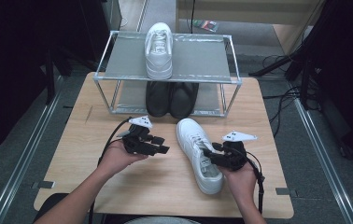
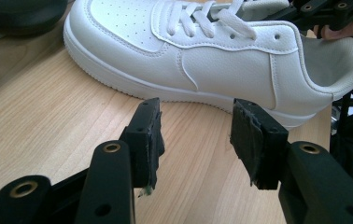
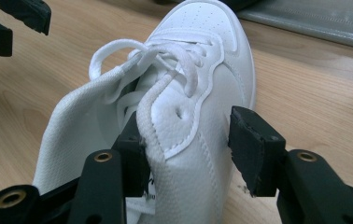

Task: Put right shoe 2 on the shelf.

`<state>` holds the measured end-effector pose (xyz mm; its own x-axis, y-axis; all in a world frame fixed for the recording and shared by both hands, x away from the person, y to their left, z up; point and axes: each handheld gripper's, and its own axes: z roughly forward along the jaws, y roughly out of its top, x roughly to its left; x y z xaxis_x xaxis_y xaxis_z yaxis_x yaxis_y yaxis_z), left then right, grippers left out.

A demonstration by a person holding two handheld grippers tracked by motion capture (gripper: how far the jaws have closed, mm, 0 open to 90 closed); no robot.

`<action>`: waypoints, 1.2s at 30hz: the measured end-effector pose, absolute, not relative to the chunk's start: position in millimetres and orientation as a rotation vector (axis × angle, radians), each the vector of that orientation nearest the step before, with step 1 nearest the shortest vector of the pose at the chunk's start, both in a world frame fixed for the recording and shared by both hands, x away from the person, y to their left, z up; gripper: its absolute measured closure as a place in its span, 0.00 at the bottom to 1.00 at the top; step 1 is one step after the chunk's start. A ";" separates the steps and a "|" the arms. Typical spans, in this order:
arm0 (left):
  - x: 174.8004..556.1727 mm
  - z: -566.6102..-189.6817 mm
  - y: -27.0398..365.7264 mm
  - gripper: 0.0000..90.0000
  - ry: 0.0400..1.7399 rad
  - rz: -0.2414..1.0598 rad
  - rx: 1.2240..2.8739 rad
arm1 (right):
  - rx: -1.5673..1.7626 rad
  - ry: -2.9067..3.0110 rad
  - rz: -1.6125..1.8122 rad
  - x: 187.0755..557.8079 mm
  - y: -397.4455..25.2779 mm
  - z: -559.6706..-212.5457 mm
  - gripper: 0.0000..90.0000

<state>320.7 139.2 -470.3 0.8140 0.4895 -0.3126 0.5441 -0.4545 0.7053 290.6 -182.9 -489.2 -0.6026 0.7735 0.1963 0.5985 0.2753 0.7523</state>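
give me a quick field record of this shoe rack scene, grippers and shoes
surface: wooden table
rack: metal two-shelf rack at the table's far edge
top shelf: one white sneaker
lower shelf: black pair
on table: second white sneaker, toe toward the rack
right gripper: open, jaws straddling that sneaker's side wall at the collar, one jaw inside the opening, one outside
left gripper: open, holds nothing, jaws aimed at the sneaker's side, apart from it

At 12 o'clock you've got a metal rack [image 1: 235, 80] on the wooden table [image 1: 165, 182]; white sneaker [image 1: 159, 51] on top shelf, toe twd you. Black shoe pair [image 1: 172, 99] on btm shelf, directly under it.
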 end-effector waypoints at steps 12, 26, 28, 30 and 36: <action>320.0 -470.3 146.1 0.58 0.774 -0.072 2.119 | 1.330 2.253 1.253 300.0 -181.2 -497.8 0.81; 318.4 -467.9 152.1 0.57 0.768 -0.076 2.115 | 1.399 2.276 1.301 309.1 -194.1 -490.8 0.94; 317.2 -467.8 151.7 0.56 0.757 -0.085 2.117 | 1.403 2.289 1.316 310.0 -194.8 -489.5 0.94; 315.4 -468.1 151.7 0.54 0.751 -0.083 2.129 | 1.380 2.314 1.308 311.3 -193.6 -486.9 0.94; 309.9 -468.1 156.2 0.51 0.756 -0.063 2.140 | 1.333 2.357 1.305 315.9 -192.3 -479.7 0.94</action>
